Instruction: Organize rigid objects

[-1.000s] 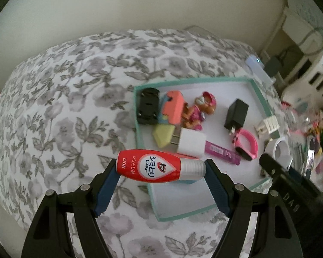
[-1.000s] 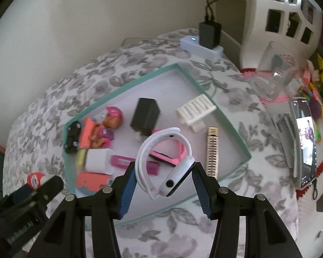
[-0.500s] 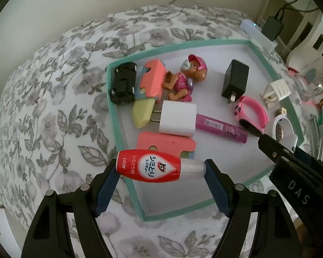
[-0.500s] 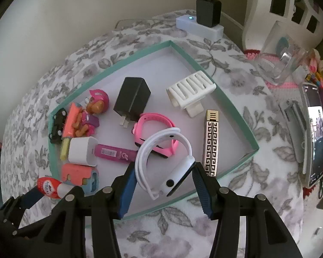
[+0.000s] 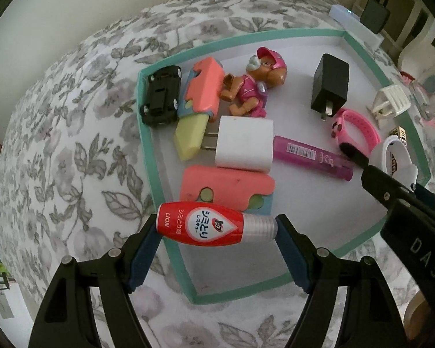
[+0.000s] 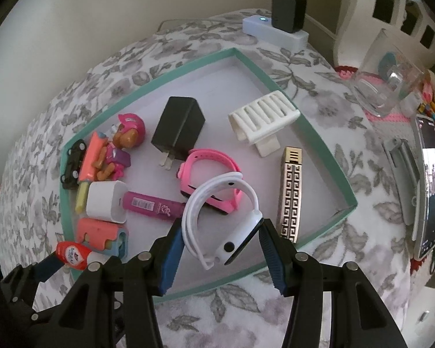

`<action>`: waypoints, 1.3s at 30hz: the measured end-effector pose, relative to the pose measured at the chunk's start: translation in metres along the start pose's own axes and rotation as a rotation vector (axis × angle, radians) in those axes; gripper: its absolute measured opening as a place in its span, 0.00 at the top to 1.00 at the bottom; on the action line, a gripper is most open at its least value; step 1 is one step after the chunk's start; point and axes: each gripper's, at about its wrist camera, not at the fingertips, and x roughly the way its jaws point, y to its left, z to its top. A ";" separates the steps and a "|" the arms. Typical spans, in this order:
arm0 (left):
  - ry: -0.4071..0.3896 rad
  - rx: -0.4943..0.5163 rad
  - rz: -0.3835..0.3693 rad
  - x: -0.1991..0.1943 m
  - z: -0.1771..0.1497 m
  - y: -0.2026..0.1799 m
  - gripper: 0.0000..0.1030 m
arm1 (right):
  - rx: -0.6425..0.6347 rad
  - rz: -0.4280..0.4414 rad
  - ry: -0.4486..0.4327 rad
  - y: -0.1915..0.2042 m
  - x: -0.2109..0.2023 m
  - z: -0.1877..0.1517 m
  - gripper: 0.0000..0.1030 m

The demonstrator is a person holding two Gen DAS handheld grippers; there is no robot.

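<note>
My left gripper (image 5: 216, 227) is shut on a small red bottle (image 5: 200, 223) with a clear cap, held crosswise over the near-left wall of the teal-rimmed tray (image 5: 171, 246). My right gripper (image 6: 219, 236) is shut on a white smartwatch (image 6: 235, 240), its band looping up over the tray's (image 6: 319, 142) near middle. Lying in the tray are a black toy car (image 5: 161, 98), pink foam pieces (image 5: 226, 184), a toy pup figure (image 5: 253, 82), a white charger (image 5: 243, 143), a black charger (image 5: 330, 82), a magenta tube (image 5: 311, 156), a pink watch (image 6: 208, 174), a white rack (image 6: 264, 116) and a gold patterned bar (image 6: 291, 194).
The tray rests on a flowered cloth (image 5: 72, 116). Behind it a white power strip (image 6: 275, 30) carries a black adapter. To the right stand a clear glass (image 6: 382, 90), a phone (image 6: 429, 179) with a lit screen and a white perforated unit (image 6: 391, 5).
Both grippers have sunk toward the tray, so its contents look larger. The left one has also rolled and tipped further down. Each keeps its grip.
</note>
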 end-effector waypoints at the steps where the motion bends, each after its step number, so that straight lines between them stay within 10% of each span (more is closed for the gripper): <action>1: 0.000 0.000 0.000 0.000 0.000 0.000 0.23 | -0.006 0.001 0.000 0.001 0.000 0.000 0.46; 31: -0.053 0.020 0.012 -0.012 0.000 -0.001 0.15 | -0.057 -0.005 -0.075 0.011 -0.017 0.008 0.32; 39: -0.123 -0.017 -0.024 -0.026 0.007 0.009 0.00 | -0.034 0.002 -0.159 0.009 -0.038 0.012 0.32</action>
